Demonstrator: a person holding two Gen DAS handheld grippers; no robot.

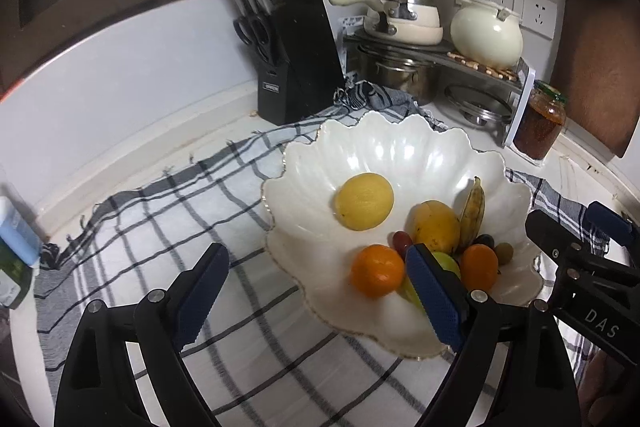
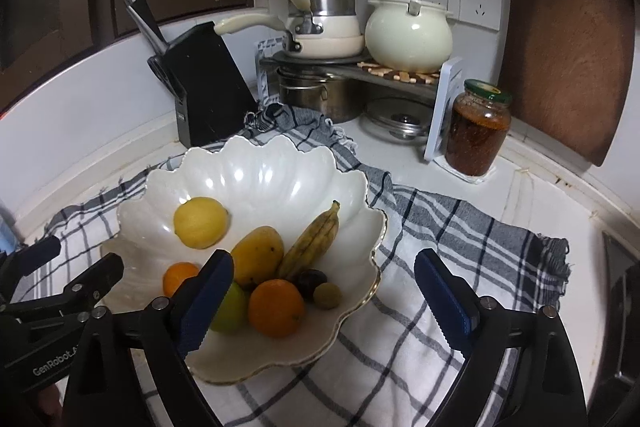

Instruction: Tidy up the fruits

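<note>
Fingers first: both grippers are spread wide with nothing between the pads. The left gripper has one blue pad over the checked cloth and the other hanging over the near-left edge of the bowl, right in front of the fruit pile. The right gripper does the mirror version, one pad over the bowl's near edge and the other out over the cloth on the bowl's right side. Neither one is touching any fruit as far as I can see.

As for progress, it looks pretty much finished to me. Everything fruit-shaped is already in the white scalloped bowl: a lemon sitting alone toward the back-left, then a cluster at the near-right side with a mango, a banana leaning on it, two oranges, a green fruit mostly hidden behind a pad, a dark plum-ish thing and a small pale round one. I can't spot any loose fruit on the cloth or the counter edges in either view, so there's maybe nothing left except tidying.

Pose-wise, both grippers are tilted down at the bowl from the near side, side by side, each visible at the other's frame edge.
</note>
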